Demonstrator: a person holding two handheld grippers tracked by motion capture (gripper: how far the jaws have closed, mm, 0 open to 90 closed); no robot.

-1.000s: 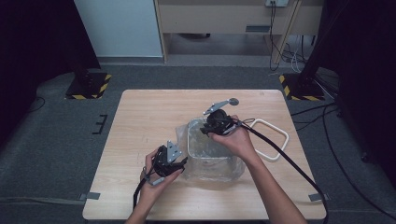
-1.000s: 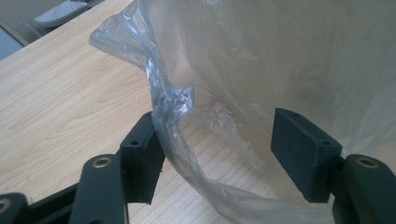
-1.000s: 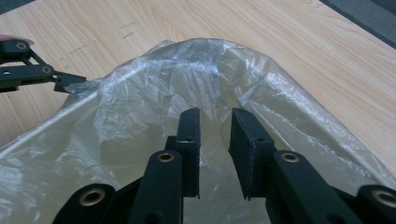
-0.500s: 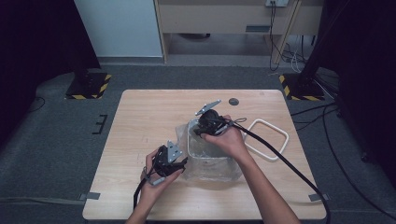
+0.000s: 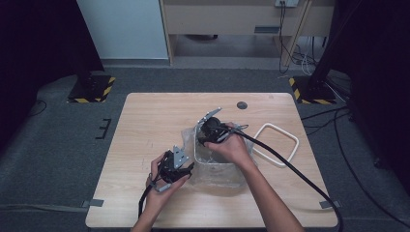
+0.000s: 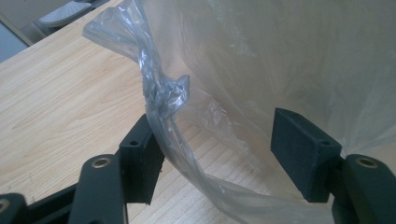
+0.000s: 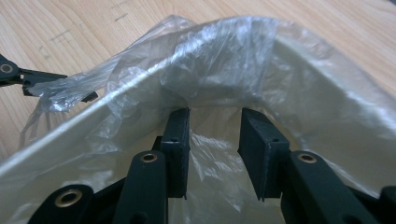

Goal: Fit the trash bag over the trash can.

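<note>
Left gripper (image 6: 215, 154): jaws set wide apart. A twisted, bunched edge of the clear plastic bag (image 6: 261, 60) passes between them and lies against the inner face of the left-hand pad; the other pad stands clear of the film. Nothing is clamped. In the high view this gripper (image 5: 186, 170) sits at the near left corner of the bag, held in the person's left hand (image 5: 162, 181).

Right gripper (image 7: 212, 140): jaws partly open, with a moderate gap between the pads. They reach down inside the bag (image 7: 224, 56), the film rising just beyond the tips. No film is pinched between them. In the high view the right gripper (image 5: 209, 134) is at the far rim of the bag, held in the right hand (image 5: 232, 147).

Plastic bag (image 5: 217, 166): transparent, crumpled, lining a white rectangular frame (image 5: 196, 145). It stands at the centre of the wooden table (image 5: 145, 125). A second white frame (image 5: 287, 140) lies flat just to its right.

No legible markings or labels.
</note>
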